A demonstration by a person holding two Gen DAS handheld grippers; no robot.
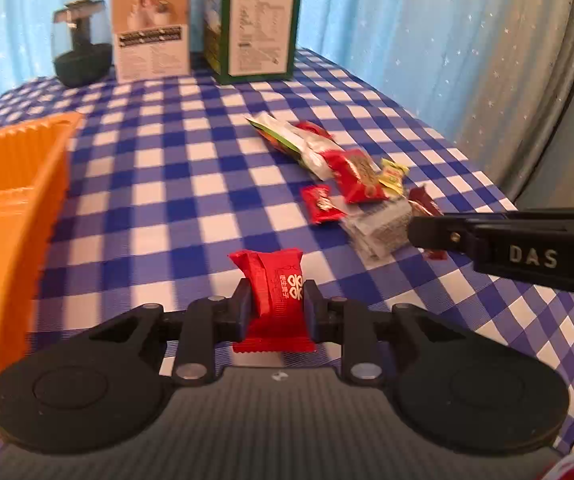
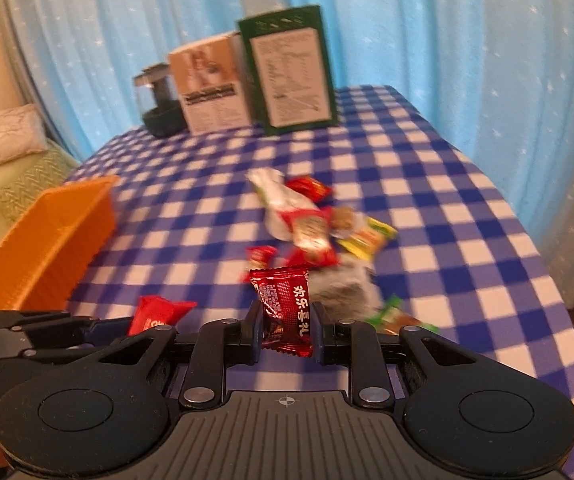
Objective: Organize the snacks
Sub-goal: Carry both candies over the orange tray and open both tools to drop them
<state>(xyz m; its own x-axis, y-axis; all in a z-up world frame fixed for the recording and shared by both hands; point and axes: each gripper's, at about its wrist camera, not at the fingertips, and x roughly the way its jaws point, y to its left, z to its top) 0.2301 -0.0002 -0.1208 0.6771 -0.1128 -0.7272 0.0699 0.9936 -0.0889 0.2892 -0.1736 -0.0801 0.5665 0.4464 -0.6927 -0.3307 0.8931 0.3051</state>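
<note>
My left gripper (image 1: 277,306) is shut on a bright red candy packet (image 1: 275,300), held above the checkered table. My right gripper (image 2: 287,326) is shut on a dark red candy packet (image 2: 285,312), lifted just over the snack pile. The pile of loose snack packets (image 1: 347,176) lies right of centre on the table and also shows in the right wrist view (image 2: 315,228). An orange basket (image 1: 11,208) stands at the left; it shows in the right wrist view (image 2: 51,244) too. The right gripper's body (image 1: 527,248) reaches in from the right beside the pile. The left gripper's red packet (image 2: 159,312) shows at lower left.
A green box (image 1: 261,20), a beige box (image 1: 151,28) and a dark glass jar (image 1: 81,44) stand along the table's far edge before a blue curtain. The table's right edge (image 1: 467,152) drops off close to the pile. A bed with a pillow (image 2: 7,136) lies beyond the left side.
</note>
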